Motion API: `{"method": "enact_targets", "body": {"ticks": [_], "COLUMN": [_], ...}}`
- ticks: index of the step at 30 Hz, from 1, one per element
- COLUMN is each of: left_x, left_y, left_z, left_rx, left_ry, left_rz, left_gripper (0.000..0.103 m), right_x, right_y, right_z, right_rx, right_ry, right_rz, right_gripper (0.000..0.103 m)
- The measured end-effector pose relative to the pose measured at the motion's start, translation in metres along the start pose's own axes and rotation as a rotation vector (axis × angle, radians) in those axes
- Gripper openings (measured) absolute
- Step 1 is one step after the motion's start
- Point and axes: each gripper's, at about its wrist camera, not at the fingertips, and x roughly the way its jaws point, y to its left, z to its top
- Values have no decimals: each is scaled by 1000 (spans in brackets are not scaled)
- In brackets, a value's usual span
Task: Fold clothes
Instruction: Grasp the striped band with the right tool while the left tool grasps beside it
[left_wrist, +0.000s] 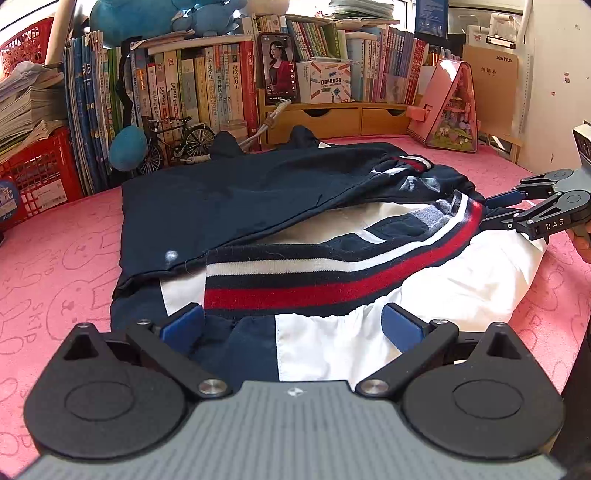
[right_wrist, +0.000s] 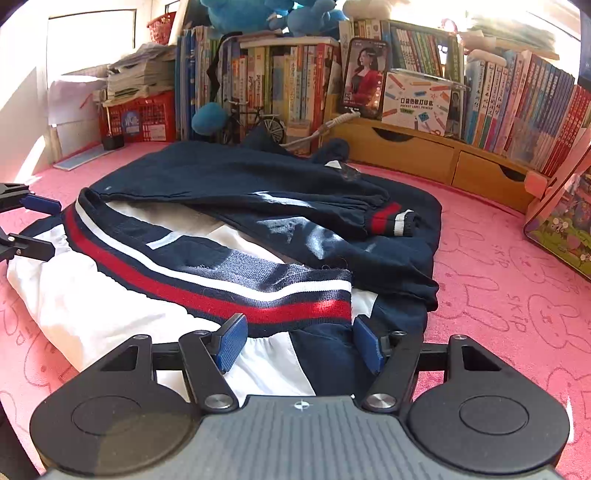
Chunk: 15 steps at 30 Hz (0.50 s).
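Observation:
A navy and white jacket (left_wrist: 258, 192) lies partly folded on the pink mat (left_wrist: 55, 258), one sleeve laid across it with its striped cuff (left_wrist: 410, 164) to the right. A navy, white and red striped band (left_wrist: 332, 280) runs across the near part. My left gripper (left_wrist: 293, 325) is open just above the fabric, its blue pads on either side of the band's near edge. In the right wrist view my right gripper (right_wrist: 299, 341) is open over the band (right_wrist: 221, 299) near its cut end. Each gripper shows in the other's view: right gripper (left_wrist: 489, 212), left gripper (right_wrist: 37, 227).
Behind the jacket stand rows of books, a wooden drawer unit (left_wrist: 332, 118), a phone (left_wrist: 279, 70) and a model bicycle (left_wrist: 177, 144). Red baskets (left_wrist: 40, 173) sit at the left, a pink house-shaped box (left_wrist: 450, 107) at the right. A hand (left_wrist: 581, 243) shows at the right edge.

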Motion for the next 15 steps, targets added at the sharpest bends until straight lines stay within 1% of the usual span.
{"method": "enact_targets", "body": {"ticks": [2, 3, 6, 8, 9, 10, 12, 14, 15], "left_x": [3, 6, 17, 20, 19, 17, 13, 10, 8], "left_y": [3, 5, 17, 19, 19, 19, 19, 20, 20], "left_z": [2, 3, 5, 3, 3, 2, 1, 0, -1], "left_rx": [3, -10, -84, -116, -130, -144, -172, -200, -214], "left_ry": [-8, -3, 41, 40, 30, 21, 1, -19, -29], "left_rz": [25, 22, -32, -41, -33, -25, -9, 6, 14], "left_gripper": [103, 103, 103, 93, 88, 86, 86, 83, 72], "right_x": [2, 3, 7, 11, 13, 15, 19, 22, 23], "right_y": [-5, -8, -18, -22, -24, -25, -29, -32, -32], "right_z": [-2, -3, -6, -7, -8, -8, -7, -5, -4], "right_rx": [12, 18, 77, 108, 122, 137, 172, 209, 221], "right_ry": [1, 1, 3, 12, 11, 9, 0, -6, -4], "right_rz": [-9, -15, 17, 43, 55, 67, 95, 126, 132], "right_gripper": [64, 65, 66, 66, 67, 68, 71, 71, 64]}}
